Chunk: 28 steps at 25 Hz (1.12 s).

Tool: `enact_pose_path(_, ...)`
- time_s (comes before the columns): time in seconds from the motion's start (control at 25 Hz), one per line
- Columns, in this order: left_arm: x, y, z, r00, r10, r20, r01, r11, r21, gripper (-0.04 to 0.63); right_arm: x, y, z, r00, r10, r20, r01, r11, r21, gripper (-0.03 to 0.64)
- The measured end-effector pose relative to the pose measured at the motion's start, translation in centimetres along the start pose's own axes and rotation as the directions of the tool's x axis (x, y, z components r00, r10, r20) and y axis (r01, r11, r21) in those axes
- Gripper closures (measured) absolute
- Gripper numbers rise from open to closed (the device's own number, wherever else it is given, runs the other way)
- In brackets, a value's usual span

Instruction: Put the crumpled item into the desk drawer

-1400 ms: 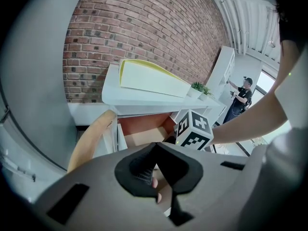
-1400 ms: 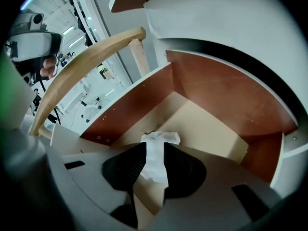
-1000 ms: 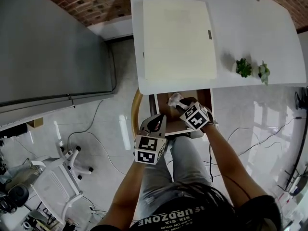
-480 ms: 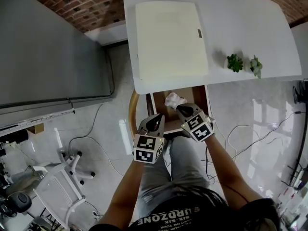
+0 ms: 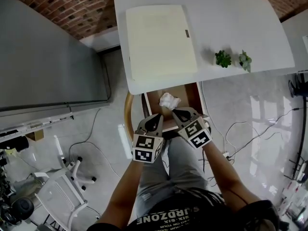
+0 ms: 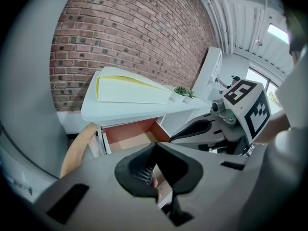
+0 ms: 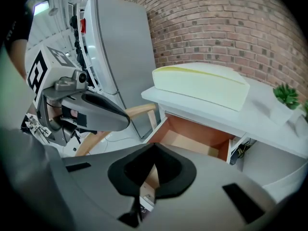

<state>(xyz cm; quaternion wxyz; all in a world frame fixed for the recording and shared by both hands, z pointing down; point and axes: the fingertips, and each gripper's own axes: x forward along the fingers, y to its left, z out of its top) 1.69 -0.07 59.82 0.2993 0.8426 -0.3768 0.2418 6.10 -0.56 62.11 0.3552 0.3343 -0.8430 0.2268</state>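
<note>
1. The crumpled item (image 5: 169,100) lies inside the open desk drawer (image 5: 188,96), so the main part looks done.
2. The right gripper (image 5: 179,113) has just closed its jaws on nothing.
3. The left gripper (image 5: 154,122) is closed too, and empty.
4. Perhaps only shutting the drawer remains.

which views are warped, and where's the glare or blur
Head view: sharp, desk edge slightly bowed, bright glare on the glossy floor. Left gripper view: strong fisheye, dark corners, brick wall curving. Right gripper view: same fisheye, grey cabinet leaning.
</note>
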Motion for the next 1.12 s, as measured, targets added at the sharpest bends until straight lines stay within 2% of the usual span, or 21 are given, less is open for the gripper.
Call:
enact_pose_path(0.8,-5.0,-3.0,5.2,1.000,-0.024,0.019,0.023,0.999,0.034,0.591,-6.9,2.2,4.5,0.998,-0.049,0.044,0.047,0.997,0.055,0.618)
enact_pose_path(1.12,-6.3,-3.4,5.5,1.000,-0.027,0.003,0.027,0.999,0.047,0.592,-8.2,3.5,5.2,0.998,-0.042,0.053,0.038,0.997,0.071,0.618)
